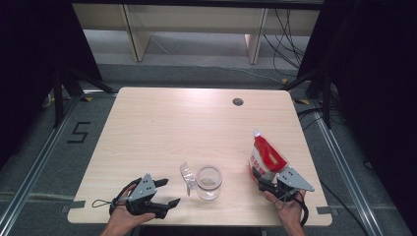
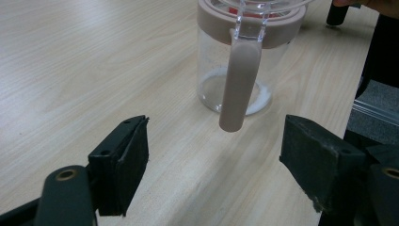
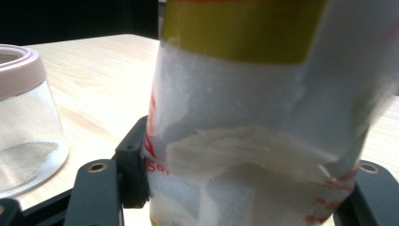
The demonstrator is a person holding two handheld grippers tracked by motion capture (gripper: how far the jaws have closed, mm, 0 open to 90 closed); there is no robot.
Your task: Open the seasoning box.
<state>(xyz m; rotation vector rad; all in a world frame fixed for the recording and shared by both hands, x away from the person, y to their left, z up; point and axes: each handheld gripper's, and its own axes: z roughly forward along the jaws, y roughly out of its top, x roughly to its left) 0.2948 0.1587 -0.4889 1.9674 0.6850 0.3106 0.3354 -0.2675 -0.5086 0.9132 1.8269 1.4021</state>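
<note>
Pale wood-grain laminate covers the counter (image 1: 162, 128), a rounded rectangle with a small dark grommet hole (image 1: 238, 102) near its far edge; beyond it run grey floor, black cables and the legs of a light wooden frame.

Near the front edge stands a clear glass jar (image 1: 209, 183), round and squat, with a dusty-pink collar around its open mouth and a thin white layer of granules at the bottom. Its clear hinged lid (image 1: 186, 176) hangs open to the jar's left, and in the left gripper view a pink latch strap (image 2: 239, 84) droops down the jar's side. The counter between jar and pouch is bare.

To the right of the jar, well apart from it, a red and white spouted pouch (image 1: 265, 158) stands upright, leaning slightly, with a white cap at its top corner. In the right gripper view its film is glossy and crinkled, with a yellow band, red print and white contents behind a clear panel.

The right hand-held gripper (image 1: 269, 184) has its black jaws around the pouch's lower part, the left pad pressing the film; the far pad is partly hidden. The left hand-held gripper (image 1: 166, 192) rests low by the front edge, jaws spread wide and empty, facing the jar's strap.
</note>
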